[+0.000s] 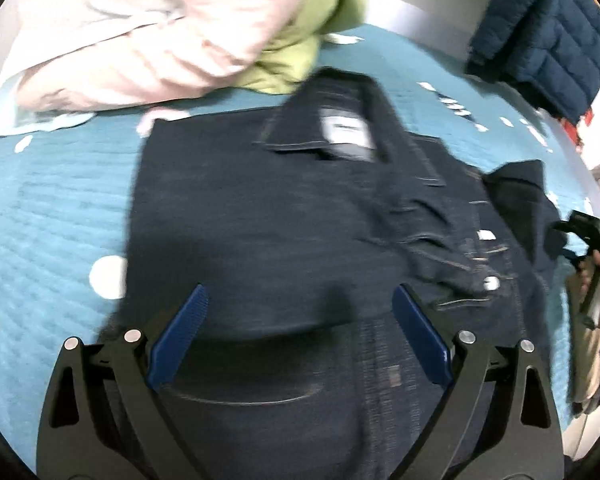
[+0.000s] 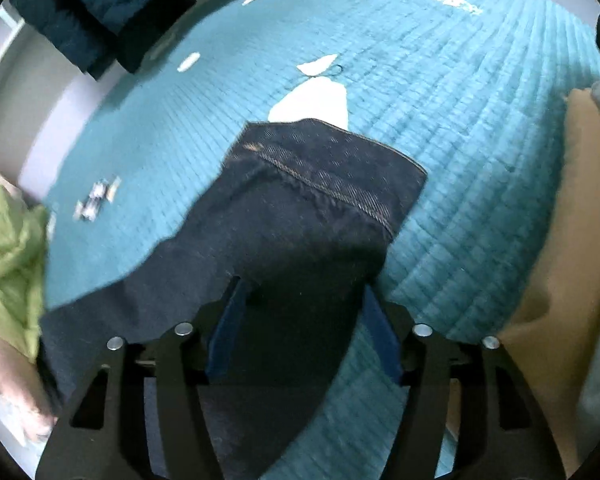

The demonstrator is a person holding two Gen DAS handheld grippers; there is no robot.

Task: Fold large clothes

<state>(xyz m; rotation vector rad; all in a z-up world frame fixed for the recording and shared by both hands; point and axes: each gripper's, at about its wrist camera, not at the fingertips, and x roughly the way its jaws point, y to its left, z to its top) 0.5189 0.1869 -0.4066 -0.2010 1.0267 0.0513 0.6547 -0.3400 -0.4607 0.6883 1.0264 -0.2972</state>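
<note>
A dark navy denim jacket (image 1: 260,208) lies on a teal quilted bedspread (image 1: 52,208), collar and white label (image 1: 346,136) toward the far side. My left gripper (image 1: 300,300) is open just above the jacket's near part, with nothing between its blue pads (image 1: 180,336). In the right wrist view a sleeve of the jacket (image 2: 316,200) stretches away over the bedspread (image 2: 480,160). My right gripper (image 2: 300,292) is open with the sleeve cloth lying between its blue pads (image 2: 228,328). The right gripper also shows in the left wrist view (image 1: 592,240), at the jacket's right edge.
A pink padded garment (image 1: 140,40) and a lime green one (image 1: 300,52) are heaped at the far left. A navy quilted jacket (image 1: 548,40) lies at the far right. A tan garment (image 2: 560,260) lies right of the sleeve. A small metal object (image 2: 96,200) rests on the bedspread.
</note>
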